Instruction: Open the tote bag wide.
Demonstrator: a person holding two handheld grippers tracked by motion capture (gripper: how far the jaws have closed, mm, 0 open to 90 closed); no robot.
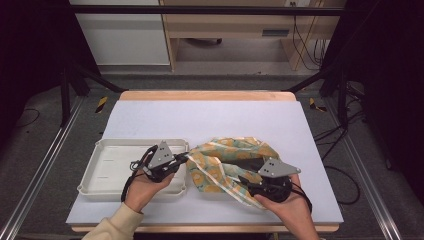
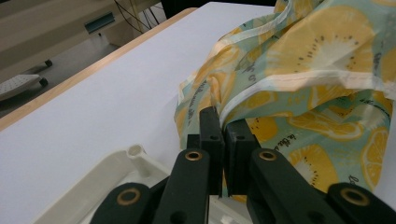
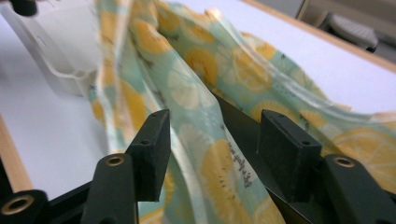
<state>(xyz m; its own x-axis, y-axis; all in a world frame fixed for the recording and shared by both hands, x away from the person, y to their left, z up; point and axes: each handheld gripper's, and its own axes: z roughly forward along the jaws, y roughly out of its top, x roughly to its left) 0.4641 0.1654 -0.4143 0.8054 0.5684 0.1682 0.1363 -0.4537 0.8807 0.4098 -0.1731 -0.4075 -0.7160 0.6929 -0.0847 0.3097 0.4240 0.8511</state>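
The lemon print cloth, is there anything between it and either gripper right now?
Nothing visible. The left gripper is already shut on an edge of the lemon print cloth, beside the white tray. The right gripper is open with a fold of the cloth lying directly between its jaws.

Tray [image 1: 112,170]: lying on the table [image 1: 165,120], at its front left.
Cloth [image 1: 225,160]: lying crumpled just right of the tray, touching its right rim.
Left gripper [image 1: 181,159]: sitting over the tray's right edge.
Right gripper [image 1: 246,179]: sitting at the cloth's front right.
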